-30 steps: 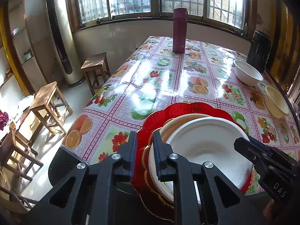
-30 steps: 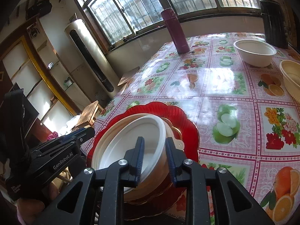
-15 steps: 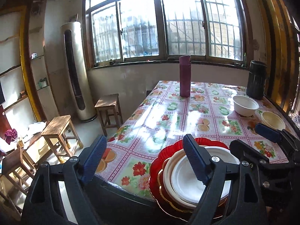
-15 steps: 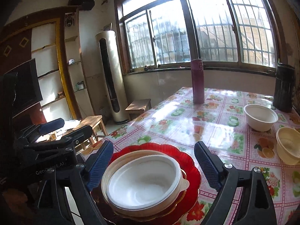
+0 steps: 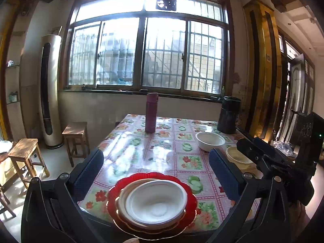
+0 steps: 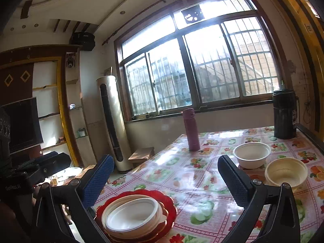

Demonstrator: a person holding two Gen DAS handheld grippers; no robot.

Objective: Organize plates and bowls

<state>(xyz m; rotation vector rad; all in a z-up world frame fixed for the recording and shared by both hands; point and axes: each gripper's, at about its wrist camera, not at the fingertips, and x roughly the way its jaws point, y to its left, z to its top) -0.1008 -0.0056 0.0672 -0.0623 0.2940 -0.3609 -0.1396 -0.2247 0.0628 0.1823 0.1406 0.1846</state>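
A wide barred window point(image 5: 149, 52) fills the far wall and throws bright daylight onto a table point(image 5: 162, 154) covered in a fruit-and-flower oilcloth. Left of it a tall standing air conditioner point(image 5: 50, 89) stands against the wall, with wooden stools point(image 5: 76, 135) on the pale floor point(image 5: 54, 162) nearby. A dark TV point(image 6: 22, 123) sits in a wood-and-gold wall unit point(image 6: 60, 101), and a speaker point(image 6: 82, 40) hangs near the ceiling.

White bowl point(image 5: 156, 202) on red plate point(image 5: 113, 192); fruit-and-flower patterned tablecloth point(image 5: 162, 147).
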